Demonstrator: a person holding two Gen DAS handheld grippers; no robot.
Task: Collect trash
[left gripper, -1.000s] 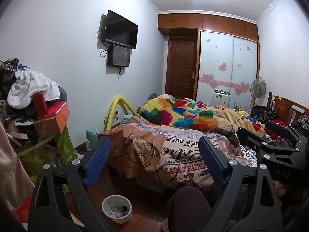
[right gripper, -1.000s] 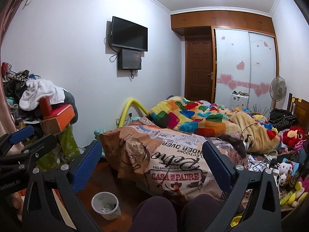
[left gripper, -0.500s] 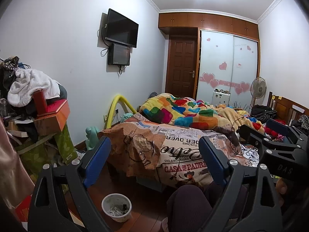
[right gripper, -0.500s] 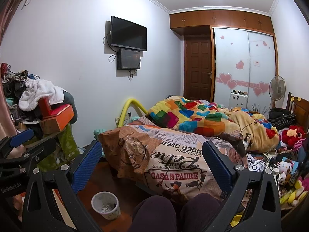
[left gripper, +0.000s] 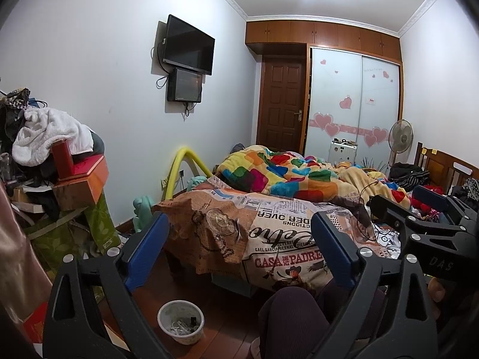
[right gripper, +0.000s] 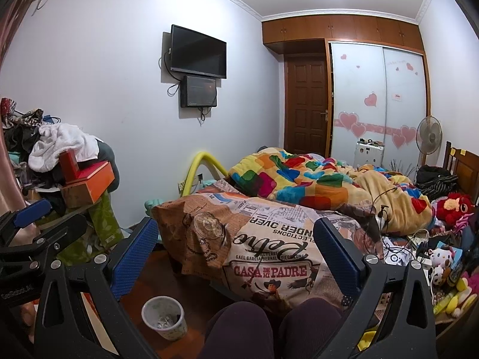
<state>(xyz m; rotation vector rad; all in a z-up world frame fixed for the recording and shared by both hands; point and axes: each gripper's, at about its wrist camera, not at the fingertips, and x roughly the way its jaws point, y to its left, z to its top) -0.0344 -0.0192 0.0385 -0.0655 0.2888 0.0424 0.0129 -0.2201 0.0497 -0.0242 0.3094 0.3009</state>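
Observation:
A small white waste bin (left gripper: 181, 322) with scraps of litter inside stands on the dark wooden floor, below and between my fingers; the right wrist view shows the bin (right gripper: 163, 317) at lower left. My left gripper (left gripper: 239, 239) is open and empty, held above the floor in front of the bed. My right gripper (right gripper: 236, 239) is open too, with nothing between its blue pads. Each gripper shows at the edge of the other's view. A person's knees in dark trousers (right gripper: 239, 326) sit just behind the bin.
A bed (left gripper: 278, 221) with a printed cover and a patchwork blanket fills the middle. A heap of clothes and boxes (left gripper: 60, 164) rises at left. Toys, cables and bottles (right gripper: 434, 263) lie at right. A fan (right gripper: 428, 134), wardrobe and brown door stand at the back.
Both views have shifted only slightly; the grippers stay open and nothing has been picked up or moved.

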